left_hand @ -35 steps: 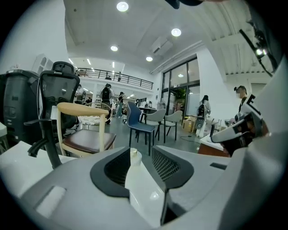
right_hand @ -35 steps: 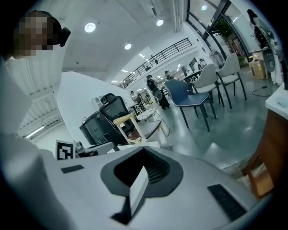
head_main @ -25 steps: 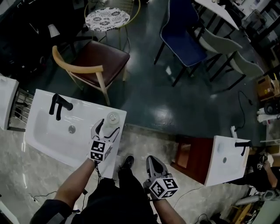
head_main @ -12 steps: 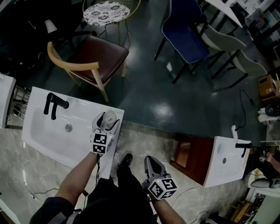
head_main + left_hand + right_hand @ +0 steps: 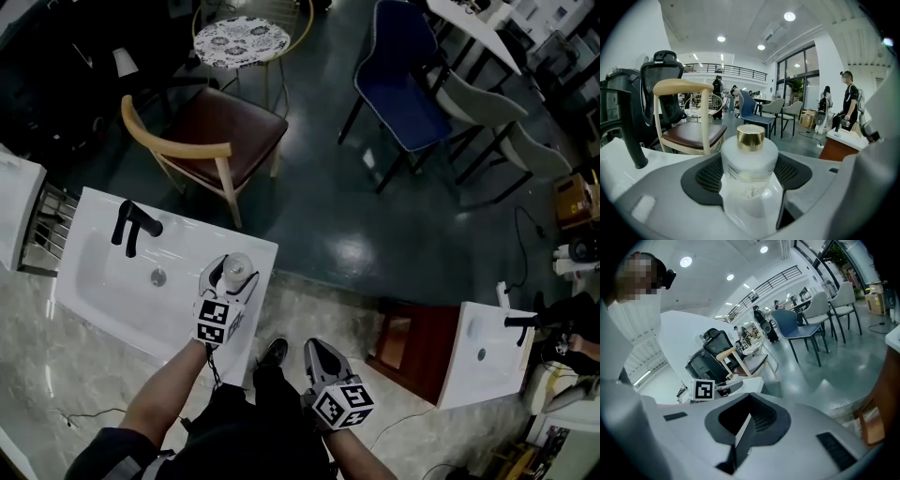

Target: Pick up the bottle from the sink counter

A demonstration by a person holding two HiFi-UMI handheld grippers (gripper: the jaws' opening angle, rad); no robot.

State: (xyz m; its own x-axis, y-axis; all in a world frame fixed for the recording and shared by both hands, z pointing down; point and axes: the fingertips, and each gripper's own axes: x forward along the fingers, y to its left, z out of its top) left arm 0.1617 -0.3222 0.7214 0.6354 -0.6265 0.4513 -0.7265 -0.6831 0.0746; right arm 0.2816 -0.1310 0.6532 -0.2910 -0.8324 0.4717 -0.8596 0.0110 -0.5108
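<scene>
A frosted clear bottle (image 5: 236, 266) with a gold cap (image 5: 750, 136) stands at the right end of the white sink counter (image 5: 103, 291). My left gripper (image 5: 232, 273) reaches over the counter's front edge, shut on the bottle, whose body (image 5: 750, 178) is pressed by the dark pads on both sides. I cannot tell whether its base still touches the counter. My right gripper (image 5: 322, 349) hangs low near the person's legs, off the counter, its jaws shut on nothing (image 5: 740, 432).
A black faucet (image 5: 131, 225) and drain (image 5: 158, 277) sit left of the bottle in the basin. A wooden chair with a brown seat (image 5: 220, 141) stands just behind the counter. A second sink unit (image 5: 487, 342) is at the right, blue and grey chairs (image 5: 403, 84) beyond.
My left gripper moved forward until its jaws came around the bottle and closed on it. The right gripper stayed where it was.
</scene>
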